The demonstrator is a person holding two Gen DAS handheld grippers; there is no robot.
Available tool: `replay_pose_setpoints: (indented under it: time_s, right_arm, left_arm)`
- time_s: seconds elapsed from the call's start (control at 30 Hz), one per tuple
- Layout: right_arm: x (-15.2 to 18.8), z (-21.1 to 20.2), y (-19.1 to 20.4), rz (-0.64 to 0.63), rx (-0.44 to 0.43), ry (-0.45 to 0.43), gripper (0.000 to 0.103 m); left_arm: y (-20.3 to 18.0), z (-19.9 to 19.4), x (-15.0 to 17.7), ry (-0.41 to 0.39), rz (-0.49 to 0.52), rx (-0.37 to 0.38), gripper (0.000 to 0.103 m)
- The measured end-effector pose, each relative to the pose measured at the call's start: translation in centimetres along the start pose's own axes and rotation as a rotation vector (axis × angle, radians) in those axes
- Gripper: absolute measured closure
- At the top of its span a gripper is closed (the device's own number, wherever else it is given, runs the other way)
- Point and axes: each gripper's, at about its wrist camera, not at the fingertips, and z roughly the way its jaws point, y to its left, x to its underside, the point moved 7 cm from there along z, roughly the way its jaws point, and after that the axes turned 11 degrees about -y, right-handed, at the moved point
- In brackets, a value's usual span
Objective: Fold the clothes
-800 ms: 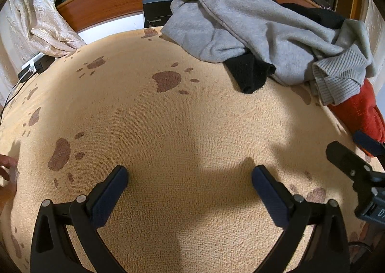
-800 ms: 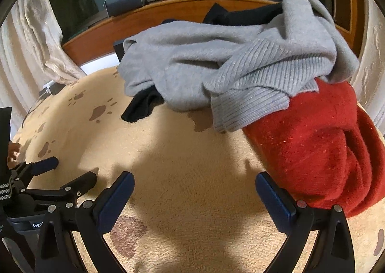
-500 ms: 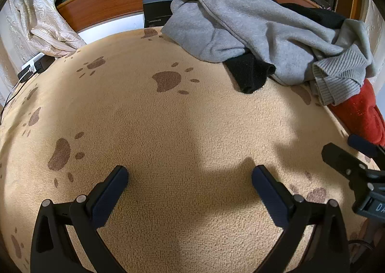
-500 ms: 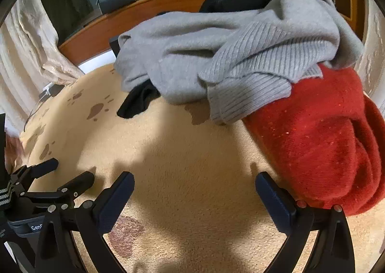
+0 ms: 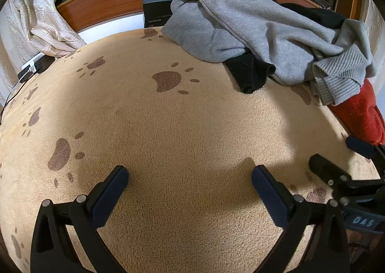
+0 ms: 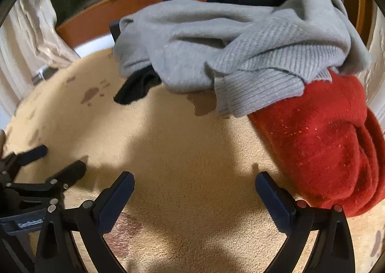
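Both my claws, left gripper [image 5: 190, 184] and right gripper [image 6: 195, 188], gape empty over tan paw-print blanket [image 5: 168, 128]; right one nearer heaped grey knitted sweater [image 6: 240, 56], likely first pick.

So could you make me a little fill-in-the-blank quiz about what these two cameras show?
1. The grey sweater lies partly over a ____ garment.
2. The tan blanket is printed with brown ____ prints.
3. Both the left gripper and the right gripper are ____, holding nothing.

Missing words: red; paw; open
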Motion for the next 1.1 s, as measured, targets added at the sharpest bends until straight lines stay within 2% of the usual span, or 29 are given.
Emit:
replay_pose_setpoints:
  time_s: [0.27, 0.47, 0.6, 0.7, 0.8, 0.83, 0.93, 0.97, 1.1]
  right_arm:
    - [0.3, 0.1, 0.0, -0.016, 0.016, 0.011, 0.000]
    - [0.1, 0.2, 0.3, -0.025, 0.035, 0.019, 0.000]
    - [0.2, 0.3, 0.5, -0.028, 0.043, 0.020, 0.000]
    - [0.1, 0.5, 0.6, -0.035, 0.046, 0.021, 0.000]
    - [0.0, 0.5, 0.6, -0.027, 0.046, 0.018, 0.000]
    - [-0.1, 0.5, 0.6, -0.020, 0.047, 0.016, 0.001]
    - [-0.4, 0.1, -0.4, 0.039, 0.062, -0.010, 0.001]
    - [-0.6, -0.2, -0.9, 0.070, 0.066, -0.029, 0.001]
    - [-2.5, -3.0, -2.7, 0.166, 0.057, -0.181, 0.001]
  left_arm:
    - [0.3, -0.1, -0.2, -0.031, 0.015, -0.026, 0.000]
    - [0.0, 0.1, 0.0, 0.012, -0.026, -0.007, 0.000]
    - [0.1, 0.1, -0.2, 0.006, -0.039, -0.010, 0.000]
    - [0.7, -1.1, -1.2, -0.063, -0.047, -0.066, 0.000]
    - [0.1, -3.4, -4.0, -0.193, 0.029, -0.108, 0.000]
    - [-0.3, -4.3, -5.0, -0.234, 0.054, -0.115, 0.000]
    - [-0.5, -6.6, -8.1, -0.361, 0.049, -0.083, 0.000]
    - [-0.2, -6.9, -9.0, -0.374, 0.014, -0.049, 0.000]
    - [-0.2, -8.1, -11.6, -0.375, -0.052, -0.015, 0.000]
